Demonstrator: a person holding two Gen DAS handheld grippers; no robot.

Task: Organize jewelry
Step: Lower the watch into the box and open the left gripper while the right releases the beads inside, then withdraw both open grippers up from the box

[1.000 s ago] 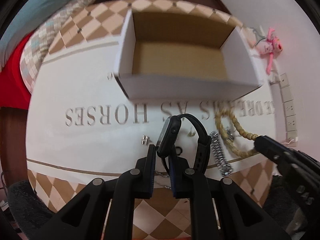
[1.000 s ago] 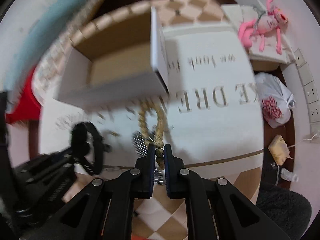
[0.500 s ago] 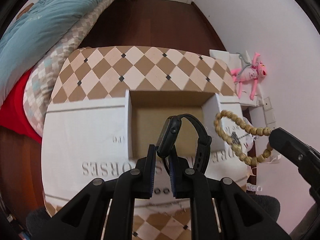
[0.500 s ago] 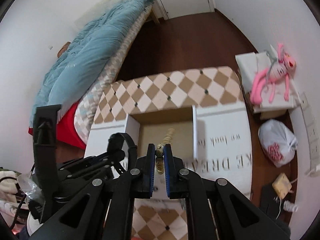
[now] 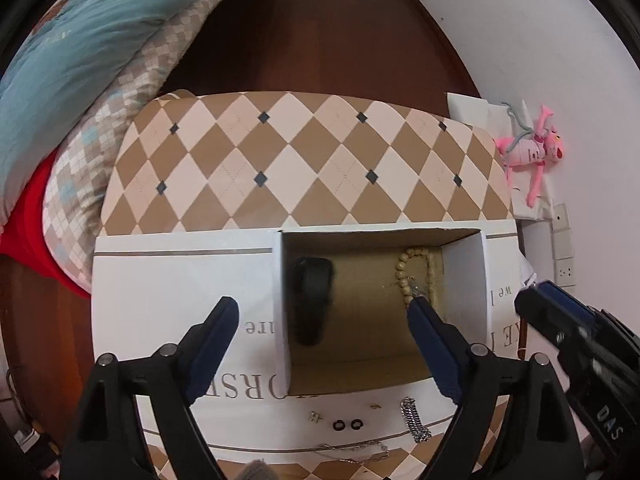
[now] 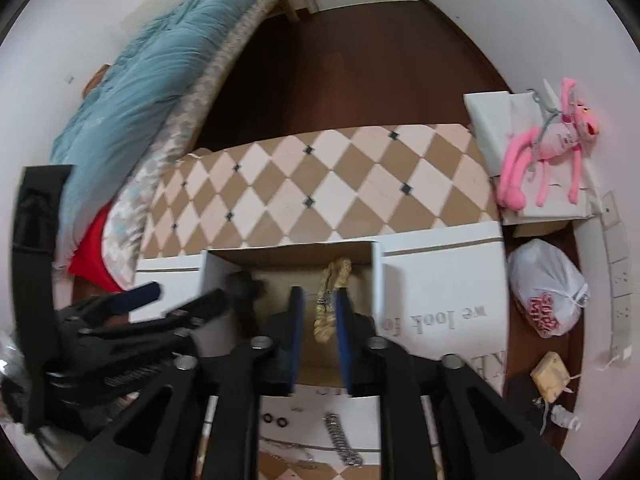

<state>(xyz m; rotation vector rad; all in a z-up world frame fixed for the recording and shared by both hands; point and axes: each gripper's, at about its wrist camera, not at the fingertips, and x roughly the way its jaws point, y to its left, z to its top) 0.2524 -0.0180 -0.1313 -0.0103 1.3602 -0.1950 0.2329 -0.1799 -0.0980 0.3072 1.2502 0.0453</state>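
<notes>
Jewelry drop: black smartwatch (image 5: 312, 300) and tan wooden bead strand (image 5: 416, 276) lie inside the open white cardboard box (image 5: 282, 280), straight below the left gripper (image 5: 324, 312) and right gripper (image 6: 318, 312), both jaws just opening, empty.
</notes>
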